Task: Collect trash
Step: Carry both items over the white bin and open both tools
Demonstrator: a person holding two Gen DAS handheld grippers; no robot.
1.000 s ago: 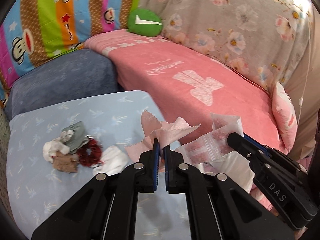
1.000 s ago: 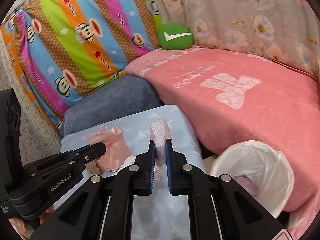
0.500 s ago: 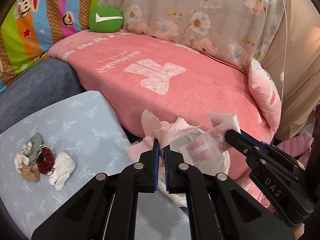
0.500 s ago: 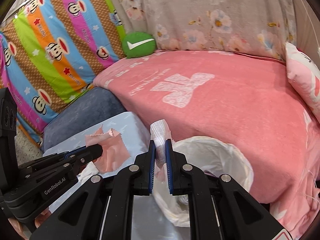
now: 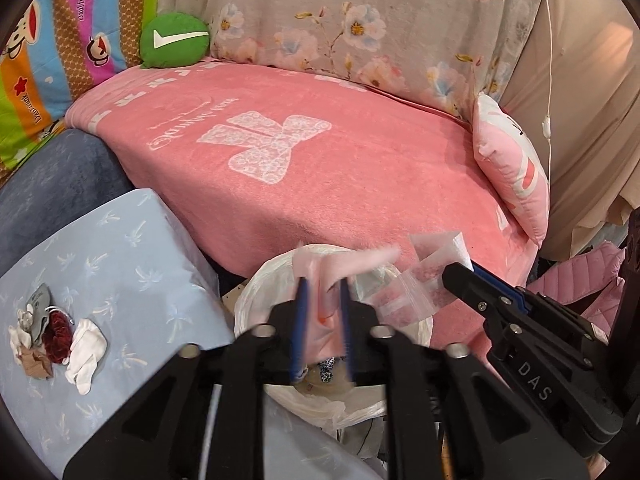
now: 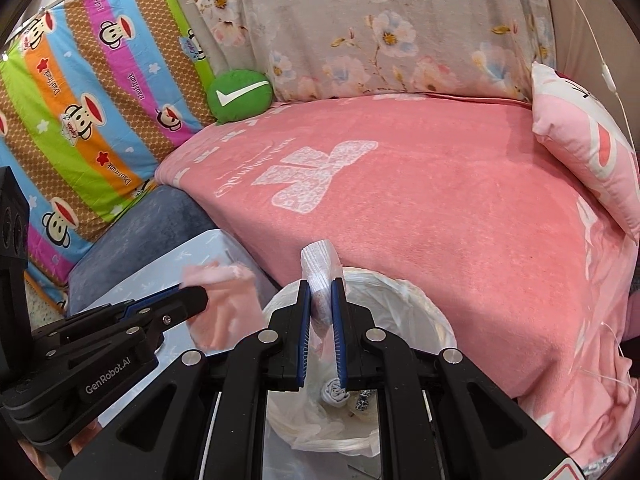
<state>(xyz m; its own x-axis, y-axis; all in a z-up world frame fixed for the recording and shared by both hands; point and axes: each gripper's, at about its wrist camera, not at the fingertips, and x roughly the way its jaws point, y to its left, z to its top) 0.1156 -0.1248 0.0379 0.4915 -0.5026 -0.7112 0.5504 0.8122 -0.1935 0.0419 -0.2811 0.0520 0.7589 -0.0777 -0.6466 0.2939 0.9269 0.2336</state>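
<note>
My left gripper (image 5: 322, 282) hangs over the white-lined trash bin (image 5: 256, 300) with its jaws parted. The pink cloth scrap (image 5: 332, 276) sits loosely between them, blurred by motion. In the right wrist view the left gripper (image 6: 196, 298) and the pink scrap (image 6: 220, 312) show left of the bin (image 6: 420, 304). My right gripper (image 6: 320, 284) is shut on a clear plastic wrapper with pink print (image 6: 320, 268), held above the bin; that wrapper also shows in the left wrist view (image 5: 412, 284). Several scraps lie in the bin.
More trash, white tissues, a red scrunchie and brown scraps (image 5: 56, 336), lies on the light-blue table cover (image 5: 132, 264) to the left. A pink blanket-covered sofa (image 5: 320, 168) stands behind the bin, with a pink pillow (image 5: 512, 172) and a green cushion (image 5: 174, 40).
Both grippers moved right from the table to above the bin. My left gripper's jaws have opened, and the pink scrap is coming loose. The right gripper stays shut on the wrapper.
</note>
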